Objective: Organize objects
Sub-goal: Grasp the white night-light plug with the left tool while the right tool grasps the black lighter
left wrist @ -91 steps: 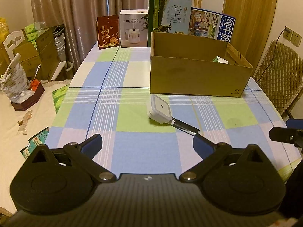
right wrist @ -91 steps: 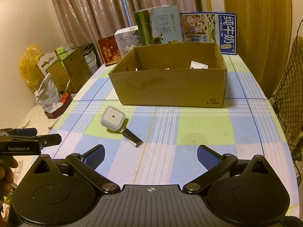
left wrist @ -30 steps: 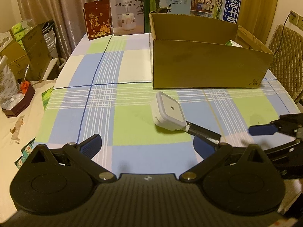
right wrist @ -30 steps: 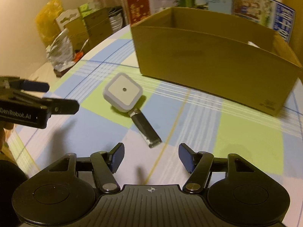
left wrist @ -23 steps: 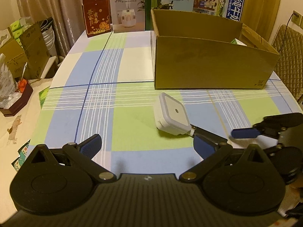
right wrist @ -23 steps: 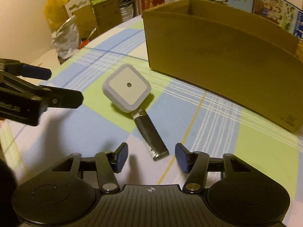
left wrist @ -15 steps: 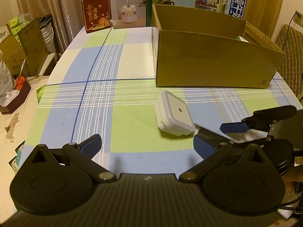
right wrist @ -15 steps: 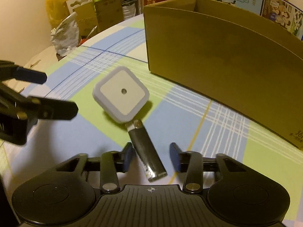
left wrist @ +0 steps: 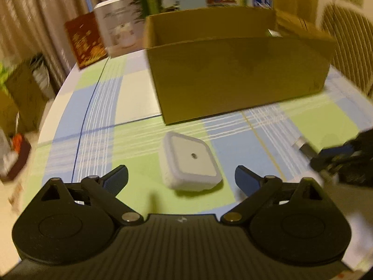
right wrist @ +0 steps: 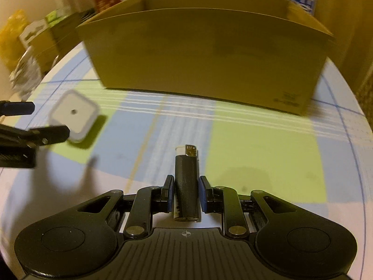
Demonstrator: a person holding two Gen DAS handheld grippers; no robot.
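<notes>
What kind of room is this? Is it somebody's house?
Probably a home, likely a dining room. There is a table with a checked tablecloth, long curtains behind it, and a padded chair at the side. Packaged goods such as a boxed appliance stand behind a cardboard box.

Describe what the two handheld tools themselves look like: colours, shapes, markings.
Both are matte black. The left tool has a ribbed central body, two rounded disc-like housings, angled linkage arms with silver and brass-coloured pivot pins, and blue pads on its fingers. The right tool is built the same way, with a small crosshair mark on its ribbed body. No cables, sleeves or hands show.
</notes>
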